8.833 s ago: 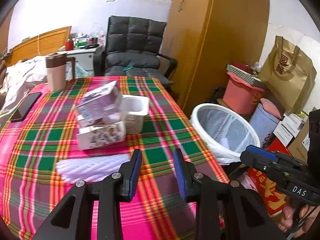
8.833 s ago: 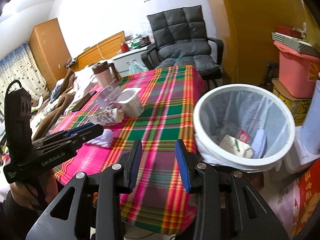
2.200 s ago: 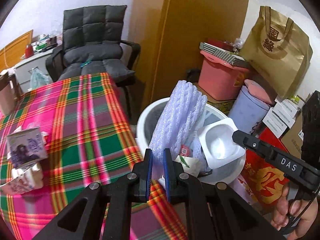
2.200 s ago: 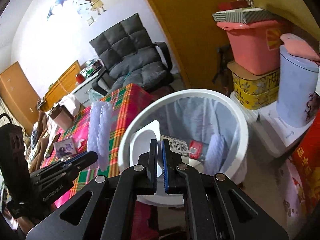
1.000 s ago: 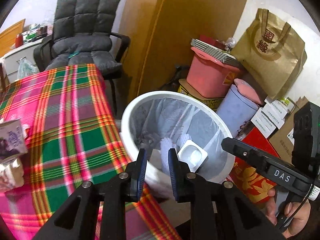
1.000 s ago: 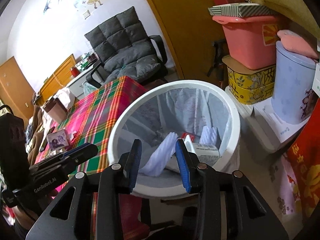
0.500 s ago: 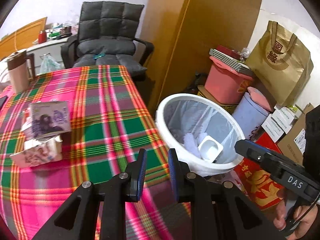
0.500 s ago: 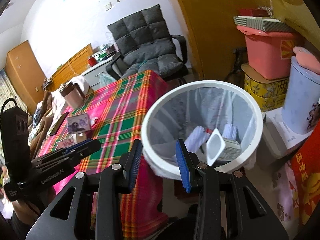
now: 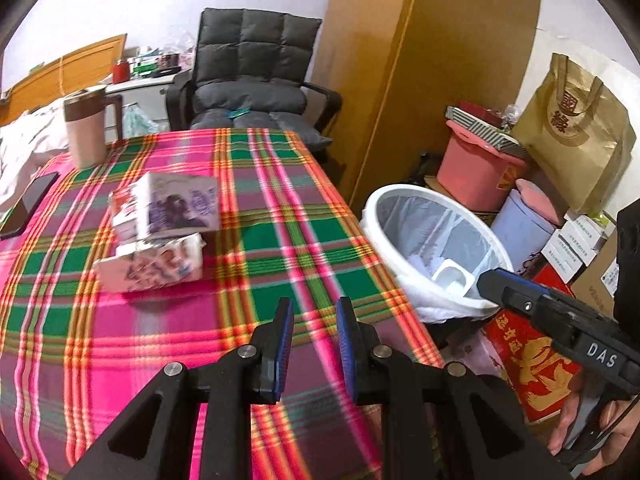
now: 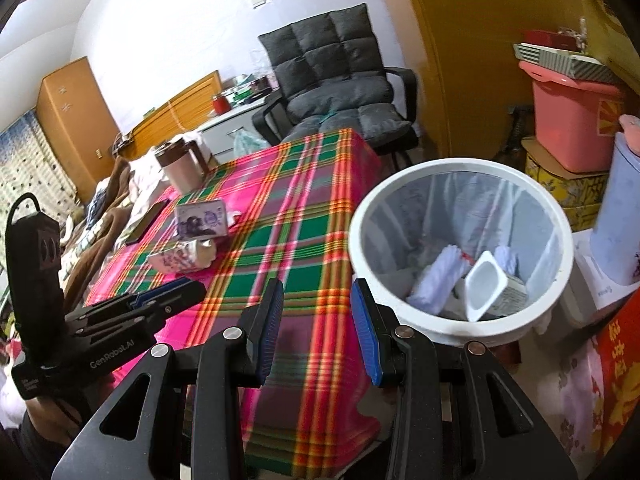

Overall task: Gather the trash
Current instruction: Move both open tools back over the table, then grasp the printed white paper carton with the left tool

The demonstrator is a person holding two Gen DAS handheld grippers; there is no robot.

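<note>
Two crumpled printed cartons (image 9: 160,232) lie stacked on the plaid tablecloth (image 9: 280,248); they also show in the right wrist view (image 10: 192,240). A white trash bin (image 10: 560,256) stands right of the table and holds a white yogurt cup (image 10: 486,284) and a white foam sleeve (image 10: 436,280). The bin (image 9: 404,276) shows in the left wrist view too. My left gripper (image 9: 314,340) is open and empty above the table's near edge. My right gripper (image 10: 316,312) is open and empty between the table and the bin.
A beige mug (image 9: 86,132) and a black phone (image 9: 30,204) sit at the table's far left. A grey chair (image 9: 256,92) stands behind the table. A pink bucket (image 9: 476,176), a blue canister (image 9: 528,224), boxes and a paper bag (image 9: 576,136) crowd the floor right of the bin.
Both grippers have pulled back from the bin toward the table. The cartons are now nearer the left gripper. Both stay open and empty.
</note>
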